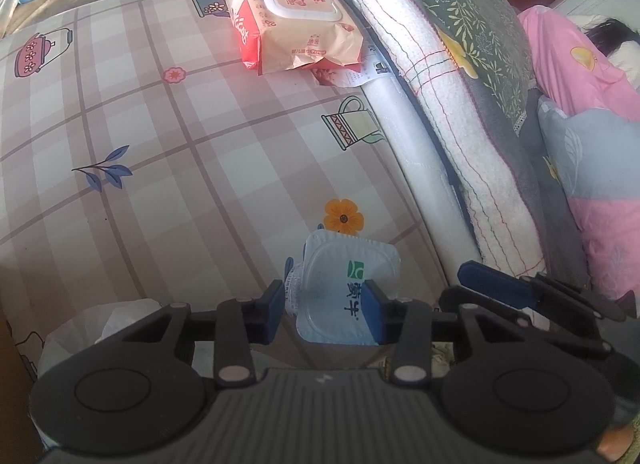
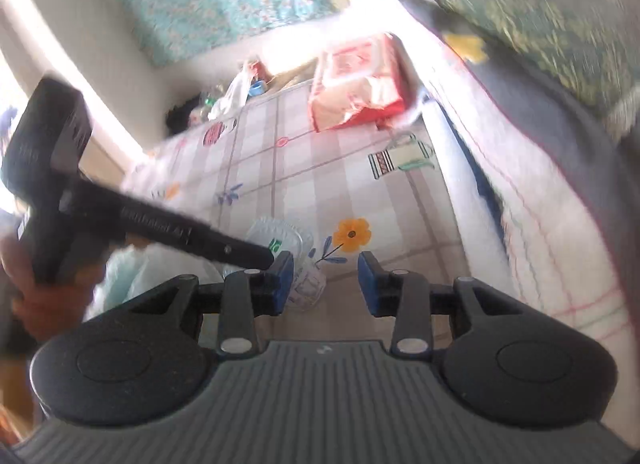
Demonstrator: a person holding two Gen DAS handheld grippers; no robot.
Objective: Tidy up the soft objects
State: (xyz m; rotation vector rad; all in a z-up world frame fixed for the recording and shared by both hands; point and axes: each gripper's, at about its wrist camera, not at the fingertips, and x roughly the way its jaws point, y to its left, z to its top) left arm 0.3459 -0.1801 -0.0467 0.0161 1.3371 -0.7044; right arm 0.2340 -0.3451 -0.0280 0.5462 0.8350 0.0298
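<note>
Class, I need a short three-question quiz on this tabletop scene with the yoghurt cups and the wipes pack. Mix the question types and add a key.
1. True or false: the left tongs are closed on the yoghurt cups.
2. What lies between the right tongs? A) nothing B) the wipes pack C) a towel
3. Which printed flower sits just beyond the cups on the tablecloth?

Key: 1 true; 2 A; 3 the orange flower.

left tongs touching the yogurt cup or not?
Touching. The left wrist view shows both blue pads of the left tongs pressed against the sides of the yogurt cup, with no gap on either side.
</note>
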